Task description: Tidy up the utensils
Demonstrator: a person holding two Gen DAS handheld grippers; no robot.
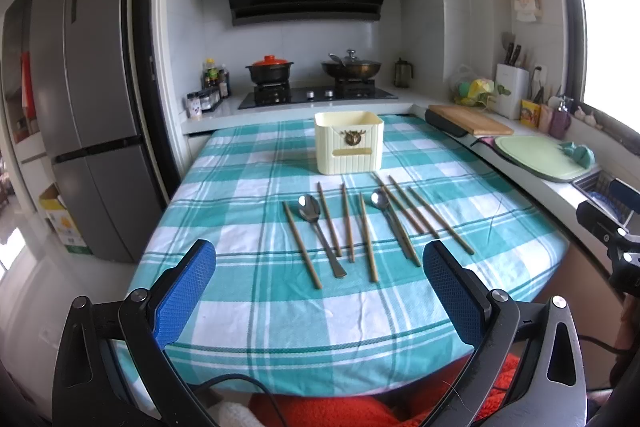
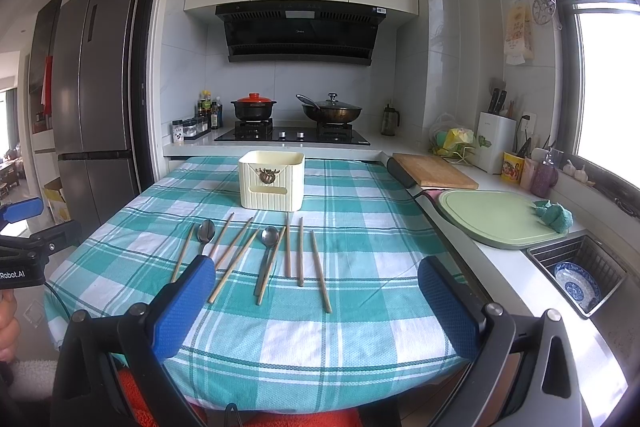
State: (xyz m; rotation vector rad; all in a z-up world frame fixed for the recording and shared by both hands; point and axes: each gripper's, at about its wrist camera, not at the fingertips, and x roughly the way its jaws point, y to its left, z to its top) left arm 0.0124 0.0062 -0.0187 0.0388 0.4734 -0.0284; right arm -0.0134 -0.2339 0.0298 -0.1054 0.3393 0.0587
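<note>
A cream utensil holder (image 1: 349, 142) (image 2: 272, 179) stands upright at the far middle of the checked tablecloth (image 1: 248, 311) (image 2: 360, 339). In front of it lie several brown chopsticks (image 1: 302, 245) (image 2: 321, 271) and two metal spoons: a left spoon (image 1: 316, 223) (image 2: 205, 231) and a right spoon (image 1: 385, 207) (image 2: 269, 243). My left gripper (image 1: 319, 287) is open and empty, held above the near table edge. My right gripper (image 2: 317, 291) is open and empty, also near the front edge. Each gripper shows at the side of the other's view.
A counter runs along the right with a wooden board (image 2: 434, 171), a green cutting board (image 2: 496, 217) with a teal cloth, and a sink with a blue bowl (image 2: 578, 285). A stove with pots (image 2: 292, 135) is behind; a fridge (image 2: 96, 99) is left.
</note>
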